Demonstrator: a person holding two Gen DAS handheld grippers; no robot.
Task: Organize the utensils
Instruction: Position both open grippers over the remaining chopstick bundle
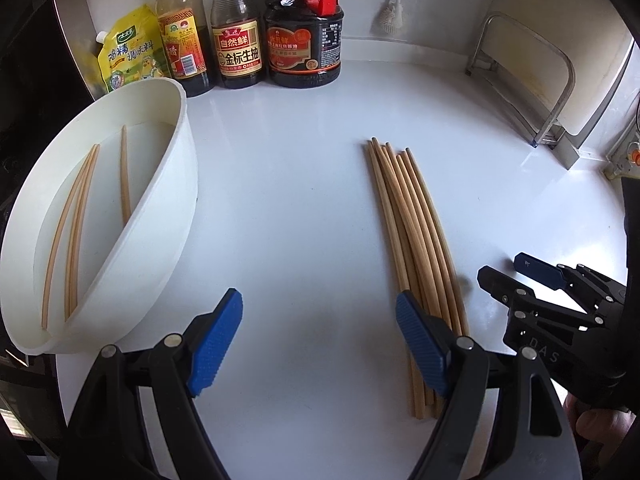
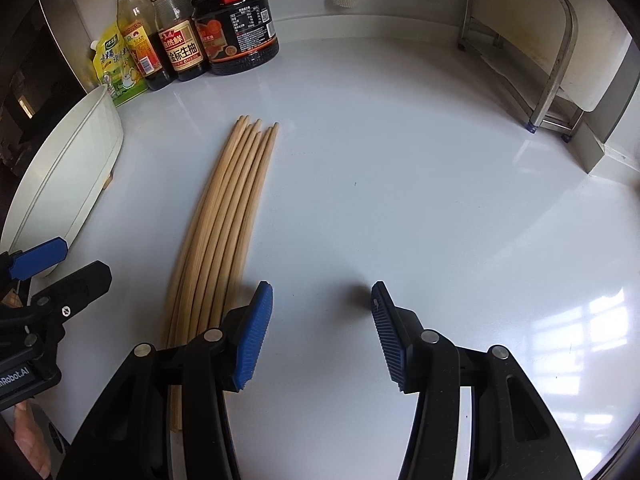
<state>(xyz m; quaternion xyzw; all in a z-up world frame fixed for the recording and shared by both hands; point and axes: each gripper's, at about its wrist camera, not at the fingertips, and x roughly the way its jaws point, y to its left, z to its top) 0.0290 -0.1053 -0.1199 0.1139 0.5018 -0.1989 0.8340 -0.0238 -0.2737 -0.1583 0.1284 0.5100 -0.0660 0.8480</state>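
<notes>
A bundle of several wooden chopsticks (image 1: 412, 232) lies on the white counter; it also shows in the right wrist view (image 2: 228, 220). A white oval tray (image 1: 168, 208) at the left holds three chopsticks (image 1: 80, 220); its side shows in the right wrist view (image 2: 68, 168). My left gripper (image 1: 320, 344) is open and empty above the counter, its right finger over the bundle's near end. My right gripper (image 2: 320, 332) is open and empty, just right of the bundle. It also appears in the left wrist view (image 1: 516, 272); the left gripper appears in the right wrist view (image 2: 60, 264).
Several sauce bottles (image 1: 240, 32) and a yellow seasoning pouch (image 1: 128, 52) stand at the back left. A metal rack (image 1: 532, 80) stands at the back right, also in the right wrist view (image 2: 552, 52). A brush (image 1: 388, 12) hangs on the back wall.
</notes>
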